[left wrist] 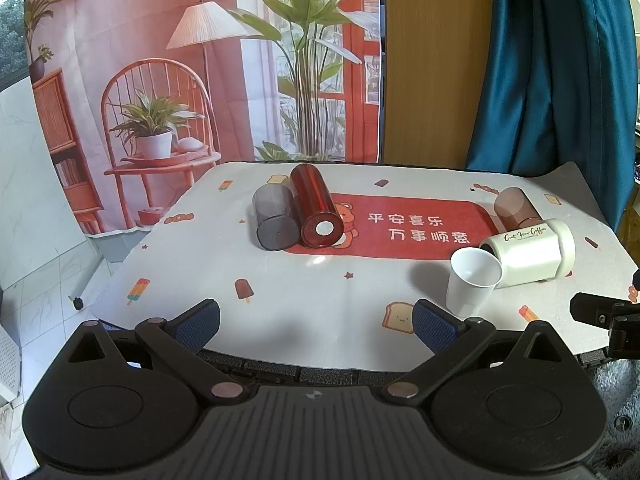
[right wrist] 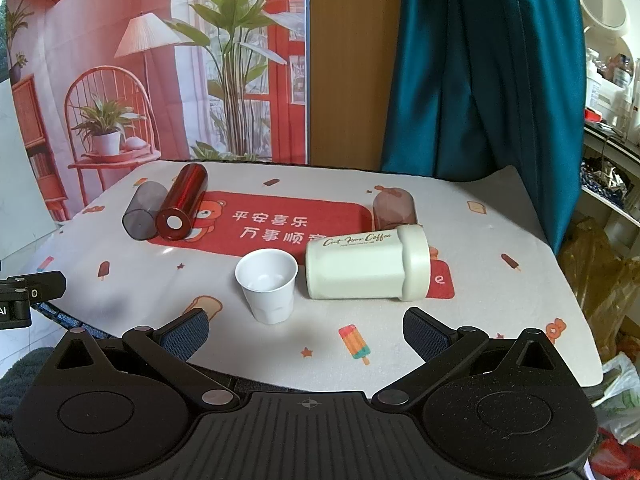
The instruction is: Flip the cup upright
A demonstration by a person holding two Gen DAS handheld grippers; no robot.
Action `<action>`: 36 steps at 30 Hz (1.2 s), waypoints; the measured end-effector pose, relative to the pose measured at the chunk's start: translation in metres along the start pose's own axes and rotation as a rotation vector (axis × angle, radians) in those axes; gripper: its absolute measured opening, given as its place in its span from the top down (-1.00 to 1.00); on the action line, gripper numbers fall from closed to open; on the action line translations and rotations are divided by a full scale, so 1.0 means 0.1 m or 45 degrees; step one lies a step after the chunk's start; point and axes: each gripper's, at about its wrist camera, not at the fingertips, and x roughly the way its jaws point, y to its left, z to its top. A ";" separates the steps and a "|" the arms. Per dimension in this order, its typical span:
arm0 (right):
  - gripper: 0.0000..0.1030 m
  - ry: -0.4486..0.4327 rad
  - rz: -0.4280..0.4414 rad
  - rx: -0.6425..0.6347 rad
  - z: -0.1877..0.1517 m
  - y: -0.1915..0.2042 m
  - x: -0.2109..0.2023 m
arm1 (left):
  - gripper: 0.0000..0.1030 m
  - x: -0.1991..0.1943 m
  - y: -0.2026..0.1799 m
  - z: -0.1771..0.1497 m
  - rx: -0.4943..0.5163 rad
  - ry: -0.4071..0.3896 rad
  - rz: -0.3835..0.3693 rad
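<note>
A small white cup (right wrist: 267, 288) stands upright on the table, mouth up; it also shows in the left wrist view (left wrist: 472, 282). A cream coffee tumbler (right wrist: 366, 264) lies on its side just right of it, also in the left wrist view (left wrist: 528, 254). A red cup (left wrist: 316, 212) and a grey translucent cup (left wrist: 276, 222) lie side by side on their sides at the back left. A brown translucent cup (right wrist: 394, 208) lies behind the tumbler. My left gripper (left wrist: 316, 320) and my right gripper (right wrist: 306, 330) are both open and empty at the table's near edge.
The table wears a white cloth (left wrist: 304, 292) with a red bear panel. A printed backdrop and a teal curtain (right wrist: 472, 68) hang behind. Shelves and bags stand to the right (right wrist: 604, 264). The other gripper's body shows at the frame edges (left wrist: 608, 316).
</note>
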 end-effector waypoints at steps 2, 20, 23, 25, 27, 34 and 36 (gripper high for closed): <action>-0.99 0.000 0.000 0.000 0.01 0.00 0.00 | -1.00 0.00 0.00 0.00 -0.001 0.000 0.000; -0.99 0.013 -0.003 0.000 -0.02 -0.01 0.04 | -1.00 0.00 0.00 -0.02 0.000 0.005 0.002; -0.99 0.014 -0.003 -0.001 -0.03 -0.01 0.04 | -1.00 0.00 0.00 -0.02 0.000 0.005 0.002; -0.99 0.015 -0.003 -0.001 -0.03 -0.01 0.04 | -1.00 0.00 0.00 -0.03 0.000 0.006 0.002; -0.99 0.016 -0.004 0.000 -0.03 -0.01 0.04 | -1.00 0.00 0.00 -0.02 0.000 0.006 0.002; -0.99 0.027 -0.001 -0.001 -0.03 -0.01 0.05 | -1.00 0.01 0.00 -0.04 0.000 0.014 0.002; -0.99 0.032 0.000 0.000 -0.02 -0.01 0.06 | -1.00 0.02 0.01 -0.05 0.000 0.020 0.000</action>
